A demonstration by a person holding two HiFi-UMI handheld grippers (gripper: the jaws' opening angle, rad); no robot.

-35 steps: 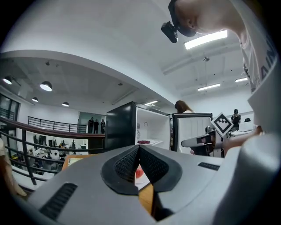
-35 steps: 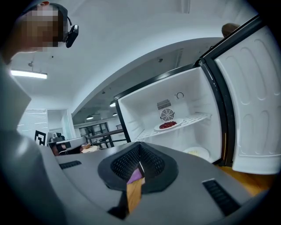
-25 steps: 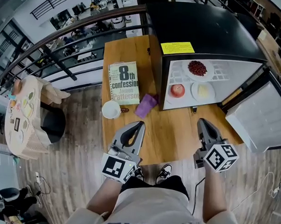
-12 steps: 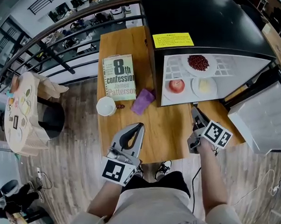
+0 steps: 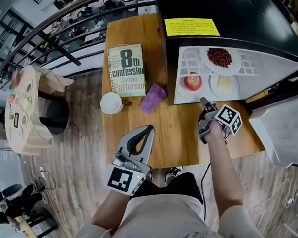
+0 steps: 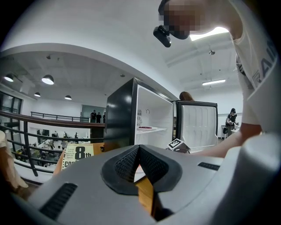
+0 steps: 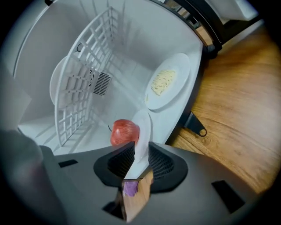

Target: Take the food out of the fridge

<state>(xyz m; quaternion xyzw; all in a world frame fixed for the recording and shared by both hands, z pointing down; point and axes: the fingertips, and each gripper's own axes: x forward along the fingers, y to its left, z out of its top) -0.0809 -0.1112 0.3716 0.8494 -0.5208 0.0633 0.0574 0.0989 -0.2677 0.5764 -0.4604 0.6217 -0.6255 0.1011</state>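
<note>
Right gripper [image 5: 204, 104] drops to the fridge [image 5: 242, 16], jaws just parted around the apple plate [image 7: 142, 125]; left gripper [image 5: 147, 132] waits, closed.

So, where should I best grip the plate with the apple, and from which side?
Grip the plate by its front rim, coming in level through the open fridge front, one jaw over and one under. The rim is thin and bare there; the apple sits mid-plate.
</note>
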